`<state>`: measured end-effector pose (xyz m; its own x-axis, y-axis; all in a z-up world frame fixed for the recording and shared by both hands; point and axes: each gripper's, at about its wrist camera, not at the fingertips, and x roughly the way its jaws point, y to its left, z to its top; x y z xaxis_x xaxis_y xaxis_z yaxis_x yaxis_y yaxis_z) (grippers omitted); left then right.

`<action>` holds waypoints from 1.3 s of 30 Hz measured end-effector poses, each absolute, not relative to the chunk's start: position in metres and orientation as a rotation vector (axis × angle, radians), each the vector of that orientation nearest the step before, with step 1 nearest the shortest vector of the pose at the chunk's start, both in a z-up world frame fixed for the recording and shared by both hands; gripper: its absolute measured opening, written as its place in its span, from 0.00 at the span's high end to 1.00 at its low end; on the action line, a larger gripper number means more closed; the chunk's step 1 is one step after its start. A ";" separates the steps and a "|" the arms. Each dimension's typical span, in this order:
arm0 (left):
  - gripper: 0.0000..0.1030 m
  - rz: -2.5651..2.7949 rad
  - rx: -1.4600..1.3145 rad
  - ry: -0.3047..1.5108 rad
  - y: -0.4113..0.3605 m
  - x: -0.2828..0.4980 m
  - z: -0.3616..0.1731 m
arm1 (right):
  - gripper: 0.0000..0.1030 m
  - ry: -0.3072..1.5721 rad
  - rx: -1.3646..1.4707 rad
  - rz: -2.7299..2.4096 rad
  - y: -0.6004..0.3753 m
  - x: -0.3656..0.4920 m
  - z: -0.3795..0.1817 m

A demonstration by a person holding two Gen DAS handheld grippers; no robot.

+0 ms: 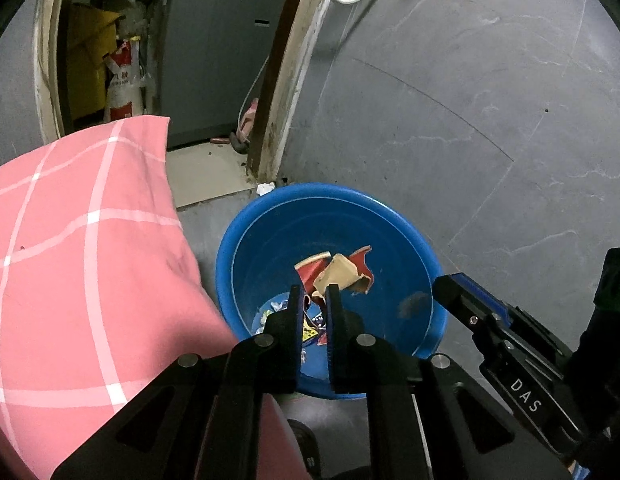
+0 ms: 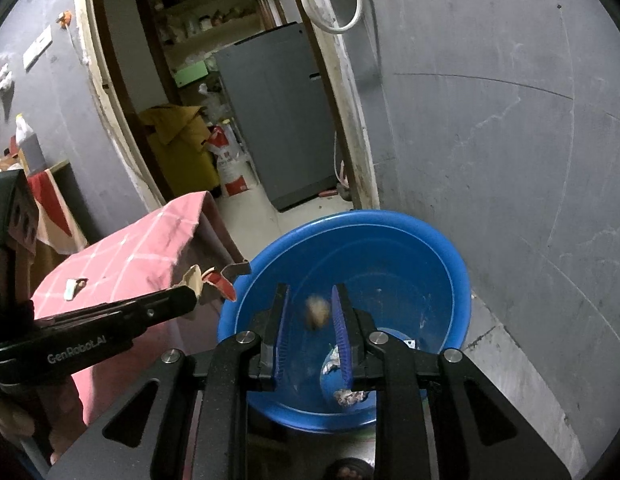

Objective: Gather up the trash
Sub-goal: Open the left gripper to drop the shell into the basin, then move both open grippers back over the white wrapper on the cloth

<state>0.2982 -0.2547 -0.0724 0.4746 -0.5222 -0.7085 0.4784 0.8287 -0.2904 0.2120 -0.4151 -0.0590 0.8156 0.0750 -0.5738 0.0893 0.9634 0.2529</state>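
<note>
At far left a pink checked cloth [image 2: 121, 256] covers a table that stands close against the blue basin [image 1: 426, 264], and a small scrap [image 2: 74, 288] lies on it. The left gripper [image 1: 313, 294] is clamped on a torn red and tan wrapper [image 1: 342, 270], held over the basin's near-left rim. Other scraps [image 1: 310, 330] lie on the basin's bottom. The right gripper [image 2: 310, 312] hangs above the basin with its jaws apart, and a blurred tan lump [image 2: 318, 312] shows between them, touching neither. Behind, a doorway with a worn wooden frame [image 1: 277, 80] opens onto a grey cabinet [image 2: 277, 120], a yellow box [image 2: 181, 148] and a red-and-white sack [image 2: 229, 160]. Grey floor tiles [image 1: 470, 120] fill the right.
</note>
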 end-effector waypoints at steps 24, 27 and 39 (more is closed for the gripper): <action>0.78 -0.613 -0.129 0.781 -0.243 0.298 -0.028 | 0.59 0.507 0.226 -0.059 -0.403 0.189 -0.011; 0.71 -0.611 -0.136 0.752 -0.240 0.292 -0.020 | 0.55 0.479 0.214 -0.066 -0.403 0.184 -0.002; 0.27 -0.521 -0.191 0.537 -0.177 0.258 0.034 | 0.19 0.316 0.182 -0.029 -0.376 0.161 0.040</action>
